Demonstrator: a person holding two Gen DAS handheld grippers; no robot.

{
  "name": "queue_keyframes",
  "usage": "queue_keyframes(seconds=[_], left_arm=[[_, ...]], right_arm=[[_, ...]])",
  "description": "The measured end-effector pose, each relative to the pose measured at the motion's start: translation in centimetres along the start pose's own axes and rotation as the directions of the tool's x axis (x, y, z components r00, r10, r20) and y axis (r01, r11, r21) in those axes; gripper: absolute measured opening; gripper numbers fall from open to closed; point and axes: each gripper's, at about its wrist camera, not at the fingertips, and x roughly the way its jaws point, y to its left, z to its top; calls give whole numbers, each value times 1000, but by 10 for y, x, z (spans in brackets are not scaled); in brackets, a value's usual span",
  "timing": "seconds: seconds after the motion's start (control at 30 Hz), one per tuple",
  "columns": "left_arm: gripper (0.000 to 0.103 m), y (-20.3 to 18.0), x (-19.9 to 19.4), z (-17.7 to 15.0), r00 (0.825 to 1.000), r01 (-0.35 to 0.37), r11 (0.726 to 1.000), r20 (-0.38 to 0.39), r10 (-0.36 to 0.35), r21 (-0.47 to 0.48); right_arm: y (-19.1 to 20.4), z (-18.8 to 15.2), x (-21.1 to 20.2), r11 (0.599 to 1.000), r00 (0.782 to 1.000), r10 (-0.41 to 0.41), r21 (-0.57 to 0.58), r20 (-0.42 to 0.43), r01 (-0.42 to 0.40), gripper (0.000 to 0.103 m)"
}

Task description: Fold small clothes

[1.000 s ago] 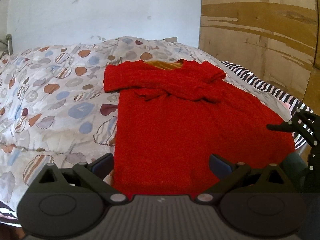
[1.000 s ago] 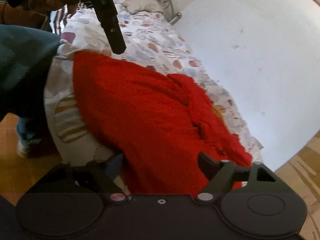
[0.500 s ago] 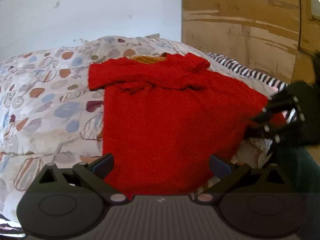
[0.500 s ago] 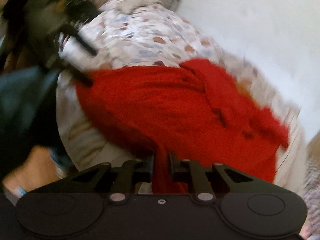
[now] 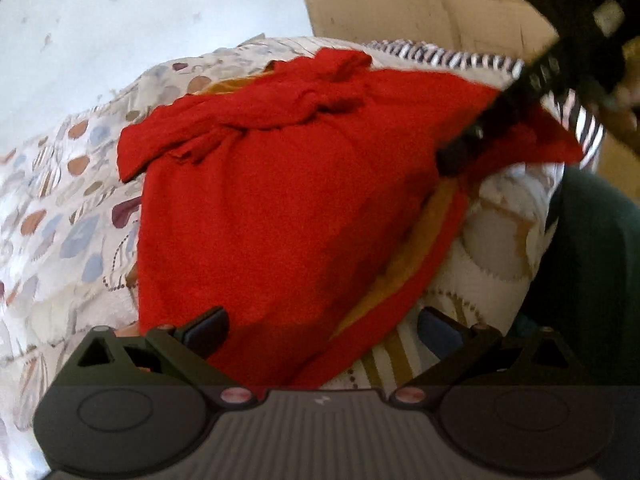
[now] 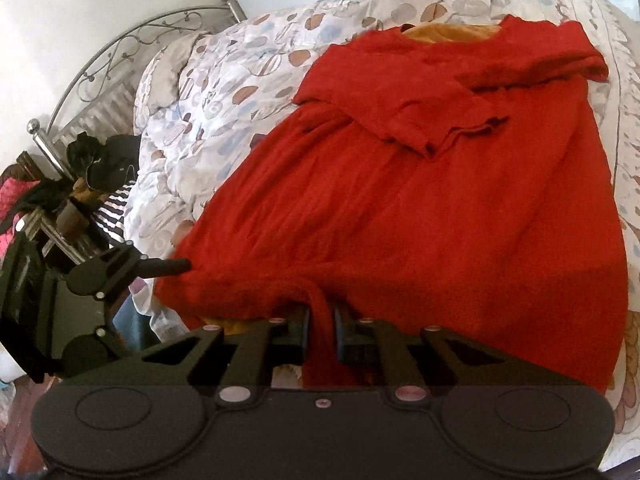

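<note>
A red dress (image 5: 280, 184) with an orange lining (image 5: 404, 256) lies flat on the patterned quilt (image 5: 72, 200), its sleeves folded across the chest. My left gripper (image 5: 322, 326) is open and straddles the near hem without pressing on it. In the right wrist view one of its fingers (image 6: 168, 267) touches the hem's left corner. My right gripper (image 6: 320, 320) is closing, and its pads pinch a bunched strip of the red dress (image 6: 400, 208) hem. The left wrist view shows the right gripper (image 5: 456, 160) holding that corner raised off the bed.
A metal bed frame (image 6: 120, 52) curves behind the pillows. Striped cloth (image 5: 440, 56) lies at the bed's far edge, before a wooden panel (image 5: 420, 0). A person's dark green leg (image 5: 592, 260) stands at the bedside. Clutter (image 6: 24, 192) is piled beside the bed.
My right gripper went from wide open to pinching the hem corner, rolled, and lifted that corner so the orange lining shows. My left gripper sank toward the near hem and rolled.
</note>
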Motion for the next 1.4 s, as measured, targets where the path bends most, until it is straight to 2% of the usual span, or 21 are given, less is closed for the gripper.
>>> queue_keyframes(seconds=[0.1,0.27,0.37,0.4,0.43,0.47,0.6,0.63,0.7,0.8,0.87,0.93,1.0,1.1,1.13,1.2,1.23,1.27,1.3,1.33,1.4], left_arm=[[100,-6,2,-3,1000,-26,999,13,26,39],[87,-7,-1,-8,998,-47,998,34,46,48],[72,-4,-4,-11,997,-67,997,41,65,37],[60,-3,-5,-12,996,-81,996,41,80,36],[53,-1,-6,-12,995,-90,995,40,88,36],[50,2,-8,-13,996,-76,997,42,76,22],[22,12,-16,-10,996,-53,998,70,55,-32],[14,14,-18,-8,995,-58,998,79,61,-38],[11,20,-21,-3,994,-53,997,95,59,-62],[9,33,-25,8,994,-24,992,107,37,-121],[8,41,-27,17,992,-14,989,120,32,-146],[8,48,-26,26,992,-4,987,124,25,-161],[8,55,-25,34,992,10,983,125,13,-184],[8,63,-22,45,992,25,978,128,1,-206],[8,64,-22,48,991,26,978,131,1,-205],[8,64,-23,52,990,22,980,140,6,-197],[8,64,-24,53,989,20,981,144,8,-193],[8,63,-24,54,989,17,983,149,11,-184],[8,61,-25,53,989,12,984,149,15,-177],[8,60,-24,53,989,4,986,145,21,-168],[9,55,-20,49,992,-13,989,123,31,-150]], right_arm=[[-2,-1,-1,1000,1000,5,7,2,-5,11],[-1,0,1,1000,1000,13,9,0,-13,13],[4,-2,-3,1000,1000,8,-22,3,-8,16],[6,-3,-4,1000,1000,7,-30,2,-7,17],[7,-4,-5,999,1000,5,-37,2,-5,17],[8,-5,-6,999,1000,3,-43,2,-3,18],[12,-9,-10,996,1000,-17,-84,8,18,19],[14,-10,-11,995,1000,-21,-94,10,22,22],[20,-15,-14,991,999,-39,-130,23,41,27],[35,-27,-18,968,995,-82,-231,58,93,40],[47,-39,-18,945,991,-107,-302,80,126,56],[60,-52,-15,908,985,-135,-384,106,166,67],[70,-60,-10,872,975,-175,-438,136,217,67],[78,-66,3,826,949,-253,-467,189,314,64],[81,-67,8,798,935,-285,-487,213,354,61],[87,-73,18,714,895,-355,-540,268,445,55],[89,-76,22,659,868,-387,-565,311,496,45],[90,-77,24,628,850,-400,-574,342,526,29],[90,-76,24,623,842,-398,-566,364,539,22],[87,-71,21,653,846,-384,-539,369,531,11],[80,-59,14,715,857,-362,-481,366,507,9]])
